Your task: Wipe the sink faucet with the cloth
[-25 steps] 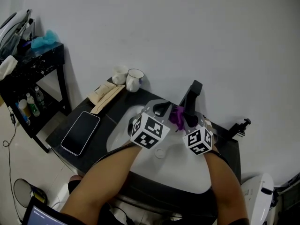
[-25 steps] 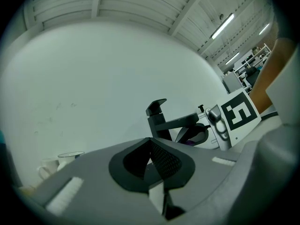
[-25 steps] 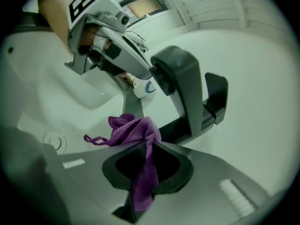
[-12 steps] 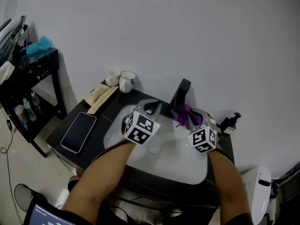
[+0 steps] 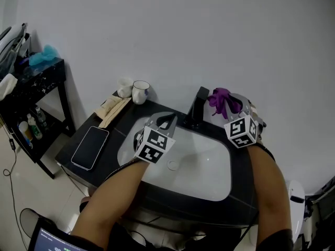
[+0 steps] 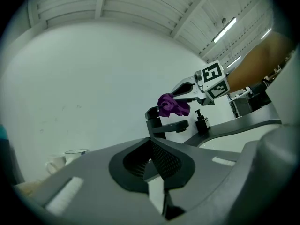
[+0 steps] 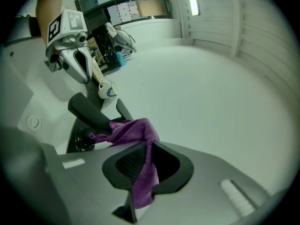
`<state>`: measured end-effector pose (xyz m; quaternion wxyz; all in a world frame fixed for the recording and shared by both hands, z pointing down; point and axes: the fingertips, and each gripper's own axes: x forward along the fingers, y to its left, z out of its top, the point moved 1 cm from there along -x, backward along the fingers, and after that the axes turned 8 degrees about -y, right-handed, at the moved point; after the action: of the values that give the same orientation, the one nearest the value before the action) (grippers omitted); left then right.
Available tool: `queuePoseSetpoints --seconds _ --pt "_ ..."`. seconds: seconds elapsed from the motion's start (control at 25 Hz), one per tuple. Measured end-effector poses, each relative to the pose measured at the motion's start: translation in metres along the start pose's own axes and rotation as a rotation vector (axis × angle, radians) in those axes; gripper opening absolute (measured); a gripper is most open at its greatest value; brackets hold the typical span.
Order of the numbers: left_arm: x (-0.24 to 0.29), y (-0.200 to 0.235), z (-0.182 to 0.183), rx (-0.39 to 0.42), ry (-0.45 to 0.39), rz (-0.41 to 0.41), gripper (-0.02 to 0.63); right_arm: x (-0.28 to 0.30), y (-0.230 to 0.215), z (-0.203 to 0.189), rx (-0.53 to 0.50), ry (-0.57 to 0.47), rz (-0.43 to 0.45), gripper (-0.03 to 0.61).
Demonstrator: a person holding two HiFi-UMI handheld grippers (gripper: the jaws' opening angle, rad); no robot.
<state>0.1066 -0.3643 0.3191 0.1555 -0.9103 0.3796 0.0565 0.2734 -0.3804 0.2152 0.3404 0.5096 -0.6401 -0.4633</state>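
The black faucet [image 5: 198, 110] stands at the back rim of the white sink [image 5: 209, 171]. My right gripper [image 5: 227, 101] is shut on a purple cloth [image 5: 220, 98], held above and just right of the faucet top. In the right gripper view the cloth [image 7: 136, 139] is pinched between the jaws and hangs beside the faucet spout [image 7: 89, 112]. My left gripper [image 5: 166, 122] hovers over the sink's left side, shut with nothing in it. The left gripper view shows the faucet [image 6: 159, 123] ahead with the cloth [image 6: 172, 105] over it.
A phone [image 5: 90, 147] lies on the dark counter [image 5: 110, 135] left of the sink. Two cups [image 5: 133, 91] and a flat packet [image 5: 112, 109] sit at the back left. A black shelf [image 5: 31, 82] with bottles stands far left. A small black fitting [image 6: 202, 122] sits right of the faucet.
My right gripper has lifted the purple cloth from the faucet's front up and to the right, above the faucet top. The left gripper stayed over the sink's left side.
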Motion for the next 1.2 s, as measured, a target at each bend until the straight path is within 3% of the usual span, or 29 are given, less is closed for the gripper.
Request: queuePoseSetpoints --seconds 0.2,0.44,0.92,1.2 --pt "0.003 0.005 -0.004 -0.032 0.018 0.022 0.018 0.023 0.004 0.004 -0.040 0.009 0.027 0.043" --pt "0.009 0.008 -0.005 -0.049 0.011 0.021 0.018 0.047 0.030 -0.001 0.032 0.038 0.063 0.043" --pt "0.019 0.003 -0.013 -0.038 0.028 0.000 0.018 0.052 0.072 -0.024 0.048 0.059 0.143 0.043" --pt "0.024 0.006 -0.012 -0.032 0.017 0.000 0.017 0.055 0.092 -0.030 0.106 0.071 0.153 0.041"
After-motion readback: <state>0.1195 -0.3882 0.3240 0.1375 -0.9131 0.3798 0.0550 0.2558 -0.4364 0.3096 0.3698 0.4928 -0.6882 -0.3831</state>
